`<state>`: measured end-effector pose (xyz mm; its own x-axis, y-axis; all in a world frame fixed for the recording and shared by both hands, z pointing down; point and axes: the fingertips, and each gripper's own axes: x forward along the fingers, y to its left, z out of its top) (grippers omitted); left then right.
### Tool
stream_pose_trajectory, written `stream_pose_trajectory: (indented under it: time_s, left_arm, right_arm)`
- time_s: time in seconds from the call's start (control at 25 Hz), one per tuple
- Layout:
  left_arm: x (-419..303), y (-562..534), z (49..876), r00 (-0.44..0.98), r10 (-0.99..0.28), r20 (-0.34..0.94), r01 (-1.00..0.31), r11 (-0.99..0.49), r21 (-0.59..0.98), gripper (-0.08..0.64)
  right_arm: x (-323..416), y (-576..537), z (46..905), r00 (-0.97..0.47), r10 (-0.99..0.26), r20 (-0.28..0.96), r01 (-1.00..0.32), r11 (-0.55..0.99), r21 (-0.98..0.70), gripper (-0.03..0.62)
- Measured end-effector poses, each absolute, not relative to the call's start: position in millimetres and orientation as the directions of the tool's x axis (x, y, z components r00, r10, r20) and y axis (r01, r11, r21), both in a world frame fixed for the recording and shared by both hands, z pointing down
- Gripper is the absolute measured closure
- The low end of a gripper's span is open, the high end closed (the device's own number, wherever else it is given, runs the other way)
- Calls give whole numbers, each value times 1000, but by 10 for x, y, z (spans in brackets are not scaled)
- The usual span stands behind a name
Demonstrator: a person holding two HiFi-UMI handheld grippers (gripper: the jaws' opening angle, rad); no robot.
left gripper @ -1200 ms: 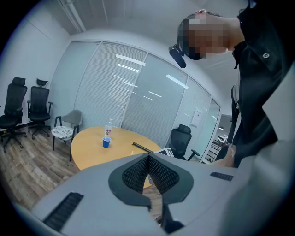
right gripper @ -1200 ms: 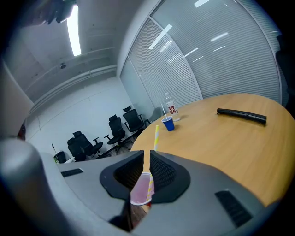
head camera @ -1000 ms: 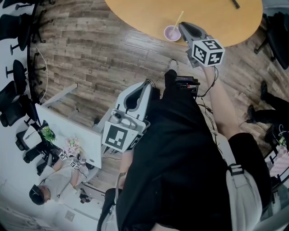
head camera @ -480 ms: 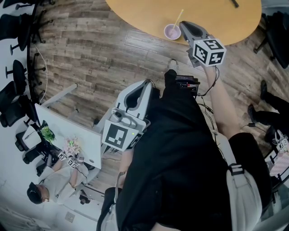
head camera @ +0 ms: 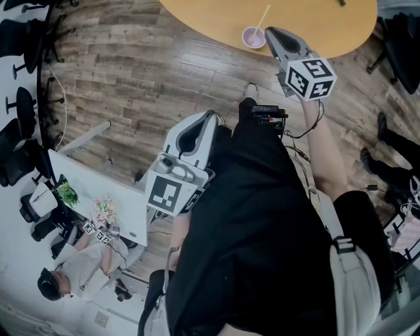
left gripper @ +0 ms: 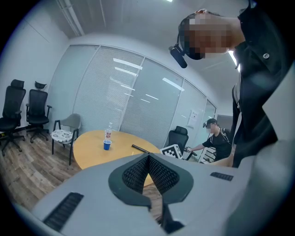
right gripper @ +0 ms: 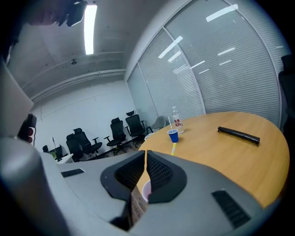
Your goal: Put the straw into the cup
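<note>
Two cups on round table (right gripper: pixel 221 156): pink cup (head camera: pixel 253 37) near edge, yellow straw (head camera: pixel 262 18) standing tilted inside it; blue cup (right gripper: pixel 173 135) farther back, beside clear bottle (right gripper: pixel 175 120). Right gripper (head camera: pixel 270 33) just beside pink cup, jaws pressed together, gripping nothing. Left gripper (head camera: pixel 207 117) down by person's side over wood floor, clenched, empty.

This is an office meeting room. Black swivel chairs (right gripper: pixel 116 130) stand beyond the round worktop (right gripper: pixel 221 152). Glass partitions (left gripper: pixel 120 97) with blinds rise behind the worktop.
</note>
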<state>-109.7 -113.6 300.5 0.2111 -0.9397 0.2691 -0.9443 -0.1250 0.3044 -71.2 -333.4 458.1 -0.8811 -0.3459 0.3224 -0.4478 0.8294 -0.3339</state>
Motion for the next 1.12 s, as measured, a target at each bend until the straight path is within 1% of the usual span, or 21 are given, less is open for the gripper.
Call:
stream_pose_trajectory:
  time_s: [0.2,0.48,0.8,1.12]
  left_arm:
    - [-1151,-939,2937,241,-937,252,-941,-161,298,549]
    - [-1299,-516,2883,261,-942,211,-935,-193,296,549]
    - [-1427,91,2854,278,-945,173,-931,-221,292,549]
    - [-1549,634,2908,335,-931,148,-912,-280,300,549]
  right_arm:
    - [-692,-3073,4333,-888,-362,285,-444,838,-317,574]
    - [-730,-2614,4108,-885,-381,269,-450,847,-284,574]
    - [-751,-1847,3797,-904,-364,225,-416,872,-260,574]
    - [-715,-1043,3639,-910,-343,232,-394,889,-231,574]
